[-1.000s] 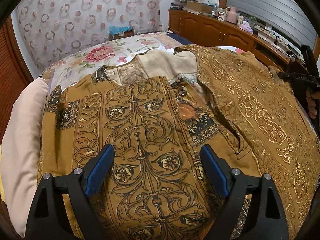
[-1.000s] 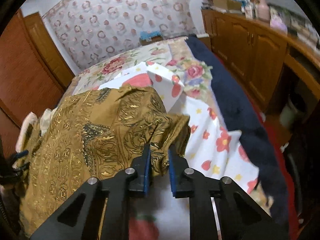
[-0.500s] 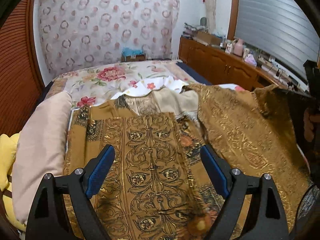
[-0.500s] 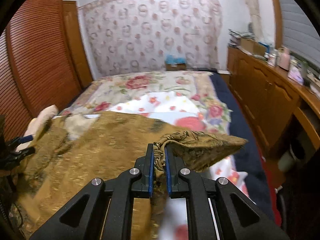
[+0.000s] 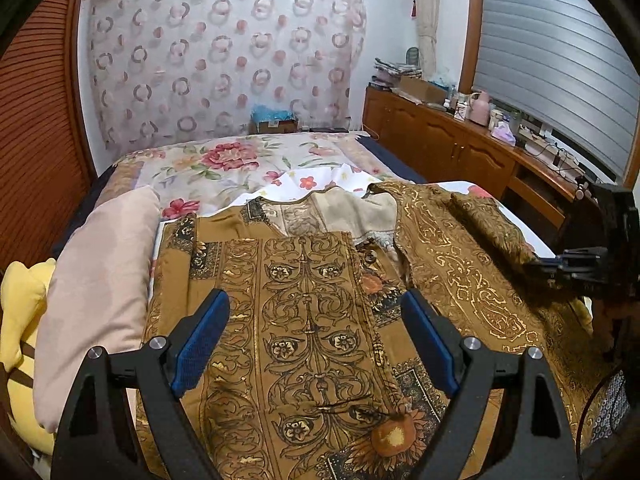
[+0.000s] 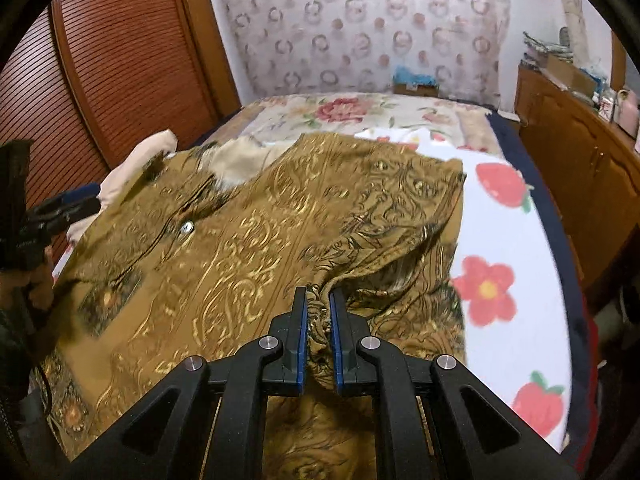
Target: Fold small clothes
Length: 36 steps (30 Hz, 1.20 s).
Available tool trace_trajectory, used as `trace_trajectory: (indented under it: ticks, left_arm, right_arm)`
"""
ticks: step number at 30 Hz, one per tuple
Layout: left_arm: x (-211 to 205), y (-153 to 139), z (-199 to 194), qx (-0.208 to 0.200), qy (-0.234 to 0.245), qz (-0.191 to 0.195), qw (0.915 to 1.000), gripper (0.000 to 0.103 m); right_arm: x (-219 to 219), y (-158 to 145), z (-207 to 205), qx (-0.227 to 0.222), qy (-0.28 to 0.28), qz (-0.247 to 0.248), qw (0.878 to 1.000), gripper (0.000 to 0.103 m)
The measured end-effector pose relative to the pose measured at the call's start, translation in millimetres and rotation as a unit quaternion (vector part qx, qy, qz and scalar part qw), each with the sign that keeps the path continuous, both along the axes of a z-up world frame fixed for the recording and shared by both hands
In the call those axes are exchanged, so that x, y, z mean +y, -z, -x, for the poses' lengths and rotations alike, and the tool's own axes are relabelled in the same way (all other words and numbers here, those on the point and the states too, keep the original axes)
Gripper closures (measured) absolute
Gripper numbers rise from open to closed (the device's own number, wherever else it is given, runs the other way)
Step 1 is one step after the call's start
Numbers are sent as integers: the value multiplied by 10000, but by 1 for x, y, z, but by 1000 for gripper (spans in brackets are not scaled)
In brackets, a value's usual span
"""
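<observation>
Right now our right gripper (image 6: 318,308) is clenched on a bunched edge of the brown patterned shirt (image 5: 308,320), which lies spread across the bed (image 5: 224,168), while our left gripper (image 5: 316,344) hovers above its front panel with jaws wide apart, grasping nothing. To fold well, we should carry the pinched side flat across the middle, keep the edge taut, and let the left pin the crease

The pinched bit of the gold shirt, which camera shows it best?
The right wrist view. There the right gripper sits in the middle, shut on a bunched fold of the gold shirt. The left wrist view shows that gripper only small at the right edge; the open left gripper hovers over the shirt's flat front.
</observation>
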State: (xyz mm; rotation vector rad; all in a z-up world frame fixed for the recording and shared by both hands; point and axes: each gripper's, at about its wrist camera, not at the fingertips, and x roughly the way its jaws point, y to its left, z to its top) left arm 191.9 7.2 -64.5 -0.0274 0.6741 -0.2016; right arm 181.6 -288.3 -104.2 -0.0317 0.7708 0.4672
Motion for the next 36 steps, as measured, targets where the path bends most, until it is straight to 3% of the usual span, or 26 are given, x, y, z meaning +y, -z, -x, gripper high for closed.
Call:
trace_trajectory:
  ticks: [6, 9, 17, 26, 34, 36]
  left_arm:
    - [-1, 2, 1, -10, -27, -1, 10000, 15]
    - [-1, 2, 1, -6, -18, -12, 10000, 15]
    - [-1, 2, 2, 4, -18, -9, 10000, 15]
    - [2, 7, 4, 55, -110, -28, 9999, 15]
    - [8, 12, 2, 112, -168, -33, 9998, 15]
    - [7, 13, 2, 117, -165, -49, 9998, 15]
  right_arm:
    - [5, -11, 1, -18, 88, 134, 9999, 62]
    - [18, -29, 1, -158, 120, 134, 9997, 61]
    - [10, -34, -34, -321, 593, 297, 9973, 61]
    - [6, -12, -106, 29, 840, 165, 9963, 61]
    - [10, -14, -130, 52, 793, 96, 9968, 69]
    - [9, -10, -133, 58, 783, 118, 9968, 82]
